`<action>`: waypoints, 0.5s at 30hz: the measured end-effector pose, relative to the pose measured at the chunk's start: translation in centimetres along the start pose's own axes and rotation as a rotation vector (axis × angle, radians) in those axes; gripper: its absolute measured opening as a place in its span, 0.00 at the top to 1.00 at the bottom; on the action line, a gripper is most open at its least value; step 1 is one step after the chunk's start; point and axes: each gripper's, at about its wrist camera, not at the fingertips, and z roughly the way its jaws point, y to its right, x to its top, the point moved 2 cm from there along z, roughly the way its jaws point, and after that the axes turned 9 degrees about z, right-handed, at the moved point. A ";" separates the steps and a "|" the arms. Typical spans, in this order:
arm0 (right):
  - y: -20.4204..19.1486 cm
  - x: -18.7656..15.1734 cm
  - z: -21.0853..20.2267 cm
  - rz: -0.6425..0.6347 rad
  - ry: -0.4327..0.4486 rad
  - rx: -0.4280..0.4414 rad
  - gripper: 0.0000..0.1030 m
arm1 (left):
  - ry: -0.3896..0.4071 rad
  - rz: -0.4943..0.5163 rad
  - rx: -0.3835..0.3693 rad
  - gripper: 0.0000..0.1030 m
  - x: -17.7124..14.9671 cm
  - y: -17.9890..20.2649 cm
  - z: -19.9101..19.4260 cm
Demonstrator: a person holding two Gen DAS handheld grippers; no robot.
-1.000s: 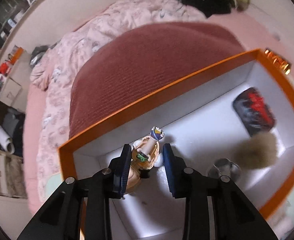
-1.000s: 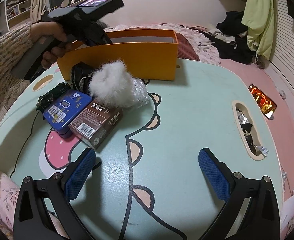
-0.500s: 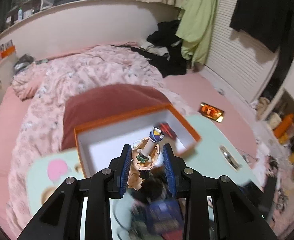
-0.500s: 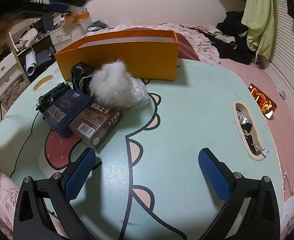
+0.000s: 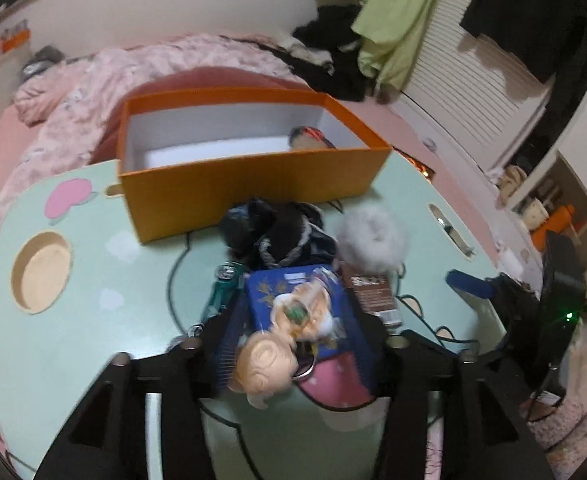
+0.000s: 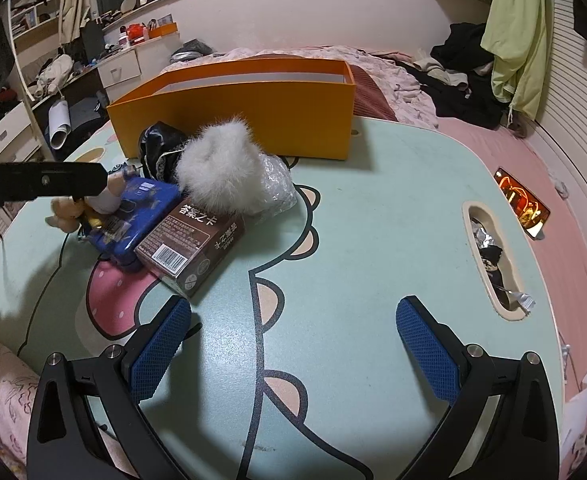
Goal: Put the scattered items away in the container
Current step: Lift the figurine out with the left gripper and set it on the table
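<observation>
On the left, the left gripper (image 5: 297, 336) is opening its fingers around a small doll (image 5: 289, 332), which hangs over the blue tin (image 6: 133, 216). The orange box (image 6: 253, 112) stands behind the pile on the tabletop (image 6: 373, 220). Right gripper (image 6: 293, 344): fingers spread wide, empty.

The tall orange cardboard box (image 6: 253, 116) has matt, faintly ribbed outer walls and a smooth white paper lining. The mint-green printed table (image 6: 373, 216) looks smooth with a dull sheen. The white fluffy pompom (image 6: 221, 172) is soft long-haired fur. Beside it, the clear crinkled plastic wrap (image 6: 277, 188) glints. The brown printed card box (image 6: 193, 244) is semi-gloss paperboard. The blue rectangular tin (image 6: 141, 208) looks like glossy painted metal. The small blond doll figure (image 5: 277, 344) seems smooth moulded plastic. The right gripper (image 6: 293, 344) has black matt plastic arms, and its fingers (image 6: 159, 344) carry blue knurled rubbery pads.
</observation>
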 end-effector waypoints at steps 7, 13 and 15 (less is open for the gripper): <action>-0.1 -0.1 0.0 -0.001 0.000 -0.003 0.01 | 0.093 -0.014 0.104 0.09 -2.9 -0.6 -3.3; -0.3 -0.1 0.0 -0.003 -0.003 -0.014 0.01 | -0.030 0.019 0.206 0.05 -6.6 0.2 -1.4; -0.3 -0.2 0.0 -0.003 -0.003 -0.018 0.01 | -0.066 0.053 0.302 0.00 -7.5 0.2 0.0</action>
